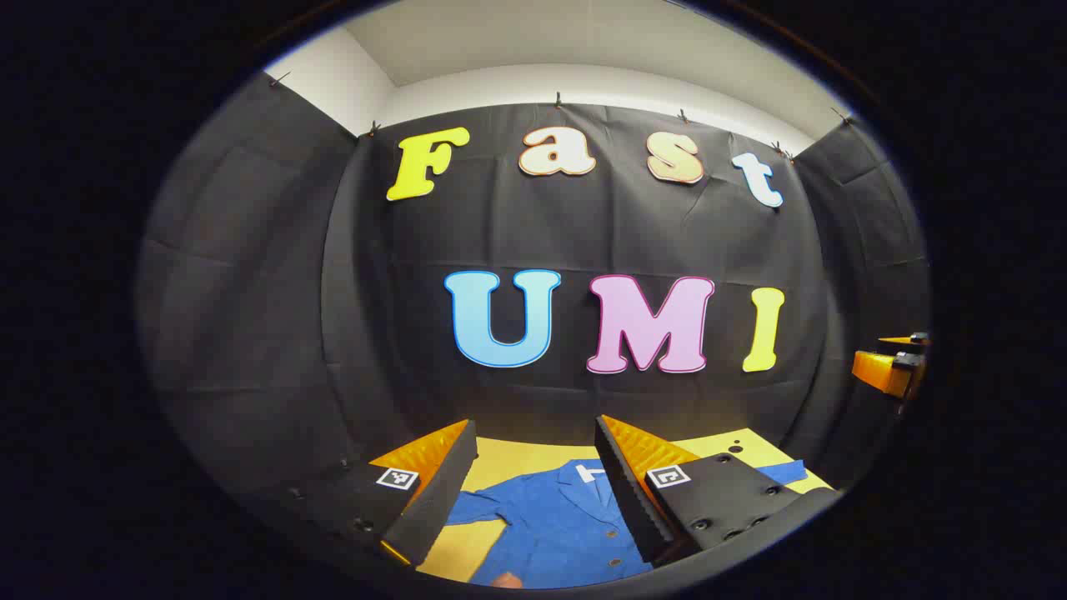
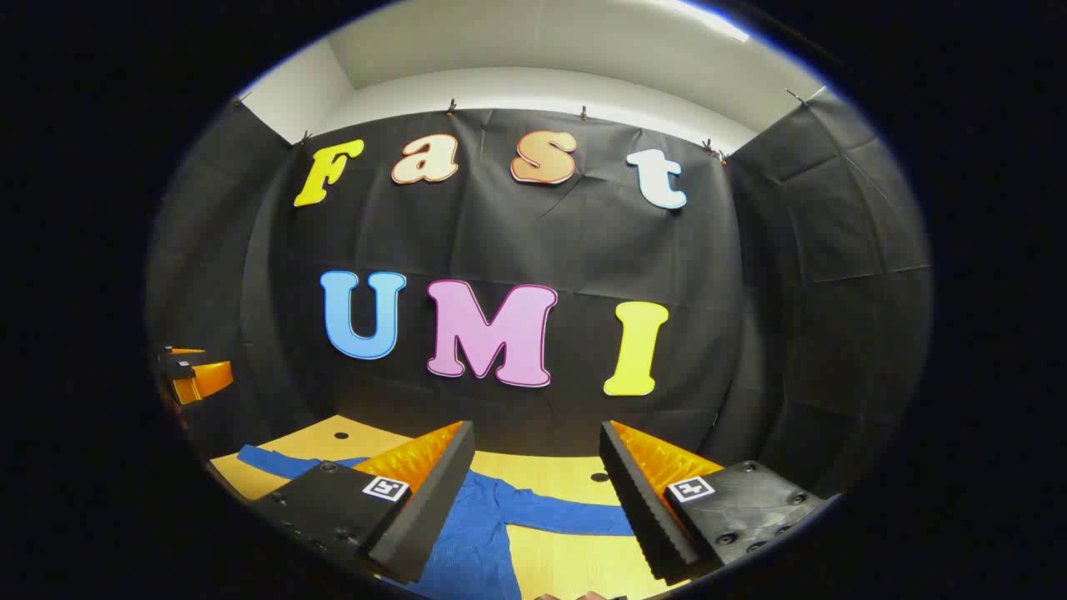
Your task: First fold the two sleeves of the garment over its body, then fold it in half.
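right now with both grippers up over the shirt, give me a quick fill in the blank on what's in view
1. The garment lying on the table is ____ in colour.
2. Both of its sleeves lie spread out, not yet ____ over the body.
3. The left gripper and the right gripper both have their jaws ____, holding nothing.
4. The tabletop is ____ in colour.

Missing words: blue; folded; open; yellow

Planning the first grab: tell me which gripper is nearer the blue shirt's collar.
Left, probably. The left gripper hovers with the collar showing between its fingers; the right gripper hovers off to the side, over a sleeve.
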Tool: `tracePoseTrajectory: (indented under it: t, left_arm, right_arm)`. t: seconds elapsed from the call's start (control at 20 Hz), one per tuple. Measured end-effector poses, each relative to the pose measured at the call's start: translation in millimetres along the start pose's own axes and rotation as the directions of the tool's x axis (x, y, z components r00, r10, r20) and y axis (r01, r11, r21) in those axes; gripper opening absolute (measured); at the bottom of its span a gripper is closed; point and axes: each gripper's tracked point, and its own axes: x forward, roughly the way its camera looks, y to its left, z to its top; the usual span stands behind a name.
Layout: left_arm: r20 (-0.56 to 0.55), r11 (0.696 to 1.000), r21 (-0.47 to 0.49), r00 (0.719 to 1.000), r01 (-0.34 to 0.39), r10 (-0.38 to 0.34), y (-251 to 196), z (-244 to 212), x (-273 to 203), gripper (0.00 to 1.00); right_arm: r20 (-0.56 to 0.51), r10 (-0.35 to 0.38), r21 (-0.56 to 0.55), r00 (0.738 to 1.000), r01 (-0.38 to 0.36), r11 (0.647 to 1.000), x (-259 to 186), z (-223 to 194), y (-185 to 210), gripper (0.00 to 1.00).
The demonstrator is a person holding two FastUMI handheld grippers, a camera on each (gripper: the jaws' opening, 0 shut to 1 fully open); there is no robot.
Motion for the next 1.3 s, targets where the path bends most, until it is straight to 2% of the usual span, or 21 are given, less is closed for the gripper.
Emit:
tracePoseTrajectory:
  t: [0.05,0.15,0.2,0.35,0.4,0.5,0.55,0.6,0.8,0.85,1.0,1.2,1.3]
  left_arm:
    - [0.004,1.0,-0.012,1.0,0.013,-0.013,-3.4,3.1,1.1,0.83]
    - [0.022,0.999,-0.02,0.999,0.027,-0.027,-6.1,7.9,3.8,0.82]
    - [0.027,1.0,-0.013,0.999,0.026,-0.025,-6.4,8.5,5.2,0.8]
    - [0.029,0.999,-0.014,0.999,0.038,-0.038,-11.1,9.5,9.1,0.82]
    - [0.027,0.999,-0.02,0.999,0.048,-0.047,-13.9,8.9,10.0,0.82]
    - [0.035,0.998,-0.034,0.998,0.061,-0.06,-16.9,10.0,10.6,0.82]
    - [0.037,0.998,-0.036,0.998,0.061,-0.059,-16.6,10.6,9.9,0.82]
    - [0.037,0.998,-0.033,0.998,0.059,-0.058,-16.0,10.3,10.2,0.82]
    - [0.039,0.998,-0.023,0.998,0.05,-0.049,-13.3,10.3,9.7,0.82]
    - [0.037,0.999,-0.022,0.998,0.047,-0.046,-12.7,10.7,8.6,0.82]
    - [0.041,0.999,-0.015,0.999,0.03,-0.029,-7.4,10.6,7.4,0.82]
    - [0.043,1.0,-0.015,0.999,0.025,-0.024,-4.8,10.5,6.2,0.82]
    - [0.048,1.0,-0.025,0.999,0.019,-0.018,-2.1,10.3,8.0,0.83]
  right_arm:
    - [-0.003,-0.004,-0.003,1.0,0.004,1.0,0.0,-2.2,-1.1,0.96]
    - [-0.007,-0.018,-0.01,1.0,0.018,1.0,0.3,-3.4,-5.6,0.92]
    - [-0.01,-0.023,-0.011,1.0,0.023,1.0,-0.2,-5.4,-8.3,0.96]
    - [-0.017,-0.038,-0.014,0.999,0.037,0.999,-0.8,-7.4,-13.7,0.96]
    - [-0.02,-0.043,-0.015,0.999,0.042,0.999,-0.2,-8.6,-15.4,0.92]
    - [-0.025,-0.049,-0.011,0.998,0.049,0.999,-0.8,-10.1,-17.0,0.96]
    - [-0.027,-0.051,-0.011,0.998,0.051,0.999,-0.5,-11.4,-18.8,0.92]
    - [-0.027,-0.053,-0.013,0.998,0.053,0.999,-0.4,-11.9,-19.0,0.96]
    - [-0.036,-0.059,-0.008,0.998,0.059,0.998,1.0,-17.0,-21.3,0.96]
    - [-0.042,-0.059,-0.001,0.997,0.059,0.998,2.2,-19.3,-21.8,0.92]
    - [-0.046,-0.065,0.004,0.997,0.065,0.998,4.8,-20.8,-25.4,0.96]
    - [-0.034,-0.039,-0.06,0.999,0.037,0.997,14.5,-9.6,-29.3,0.92]
    - [-0.039,-0.032,-0.086,0.999,0.028,0.996,27.2,-2.6,-40.1,0.96]
